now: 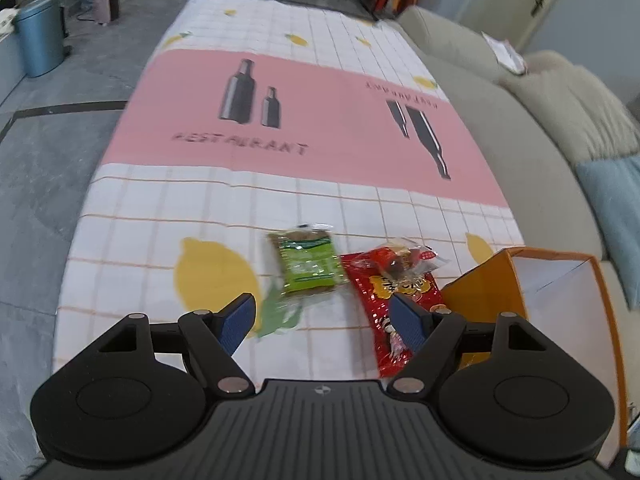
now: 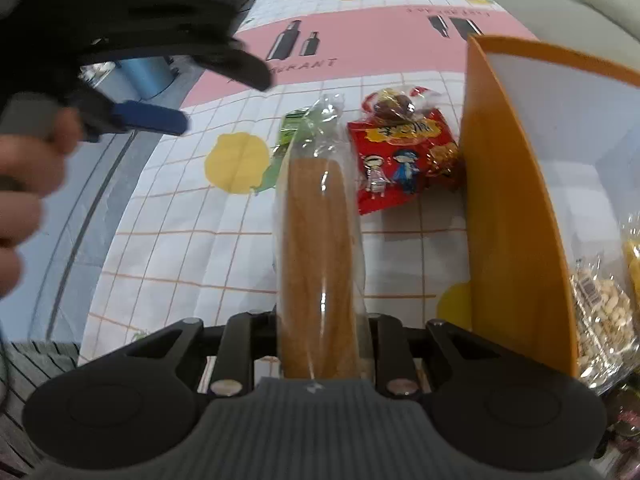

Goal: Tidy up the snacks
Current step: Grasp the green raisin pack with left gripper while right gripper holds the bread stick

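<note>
Snacks: long clear-wrapped tan wafer pack (image 2: pixel 318 248) pinched between right gripper (image 2: pixel 320 320) fingers, rising from bottom centre of right wrist view toward upper middle, tip overlapping green plastic-wrapped brown bar (image 2: pixel 294 124). Left gripper (image 1: pixel 324 320) fingers (image 1: pixel 238 320) spread wide, nothing between them, hovering over white grid-and-lemon tablecloth on table (image 1: pixel 160 240) at bottom of left wrist view. Just beyond, green bar (image 1: pixel 306 266) lying flat at frame centre, touching glossy red cartoon-printed snack bag (image 1: pixel 384 300) on its right; clear packet of dark red dates (image 1: pixel 400 258) resting on red bag's upper end. Orange cardboard box with white inside (image 1: pixel 520 280) at lower right, open, against red bag. In right wrist view, box (image 2: pixel 504 220) at right, clear bag of pale nuts (image 2: pixel 608 316) inside at right edge. Hand (image 2: pixel 24 184) at left edge gripping left gripper's handle. Grey sofa (image 1: pixel 520 128) along right.
</note>
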A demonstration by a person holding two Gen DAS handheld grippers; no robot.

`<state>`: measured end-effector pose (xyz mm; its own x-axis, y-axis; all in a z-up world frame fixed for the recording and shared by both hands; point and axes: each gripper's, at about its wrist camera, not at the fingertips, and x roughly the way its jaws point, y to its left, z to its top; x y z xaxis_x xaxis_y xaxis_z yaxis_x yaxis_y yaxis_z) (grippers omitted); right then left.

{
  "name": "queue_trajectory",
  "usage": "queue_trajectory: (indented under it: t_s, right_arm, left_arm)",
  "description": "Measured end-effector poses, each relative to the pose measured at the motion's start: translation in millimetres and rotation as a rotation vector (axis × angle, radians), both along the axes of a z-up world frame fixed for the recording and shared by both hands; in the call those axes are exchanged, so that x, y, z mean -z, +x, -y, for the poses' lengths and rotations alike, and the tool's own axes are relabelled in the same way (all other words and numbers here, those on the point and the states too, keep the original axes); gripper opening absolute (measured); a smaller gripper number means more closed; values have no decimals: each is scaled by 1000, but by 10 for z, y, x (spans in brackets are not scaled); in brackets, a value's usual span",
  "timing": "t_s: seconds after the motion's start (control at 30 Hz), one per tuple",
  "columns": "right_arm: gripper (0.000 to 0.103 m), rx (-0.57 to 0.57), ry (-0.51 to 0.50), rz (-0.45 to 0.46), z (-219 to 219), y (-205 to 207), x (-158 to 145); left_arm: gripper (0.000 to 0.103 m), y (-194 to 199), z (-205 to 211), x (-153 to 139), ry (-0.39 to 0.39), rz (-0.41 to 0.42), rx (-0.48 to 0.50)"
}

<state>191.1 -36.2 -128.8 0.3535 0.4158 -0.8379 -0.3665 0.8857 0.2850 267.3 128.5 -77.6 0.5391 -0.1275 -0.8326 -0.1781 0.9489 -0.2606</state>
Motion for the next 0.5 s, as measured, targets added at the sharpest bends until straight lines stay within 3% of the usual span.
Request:
queue_trajectory:
  t_s: [0.23,0.4,0.5]
  right_arm:
    - [21,20,8,-2,2,31,-2]
    - [21,26,15,3,8,2,-6]
    - [21,34,29,-6,42,11,-1]
  left_arm:
    - [89,423,275,275,107,-66,23]
    - [89,648,333,461,173,-109,2]
    - [89,714,308,570,240,-151,-64]
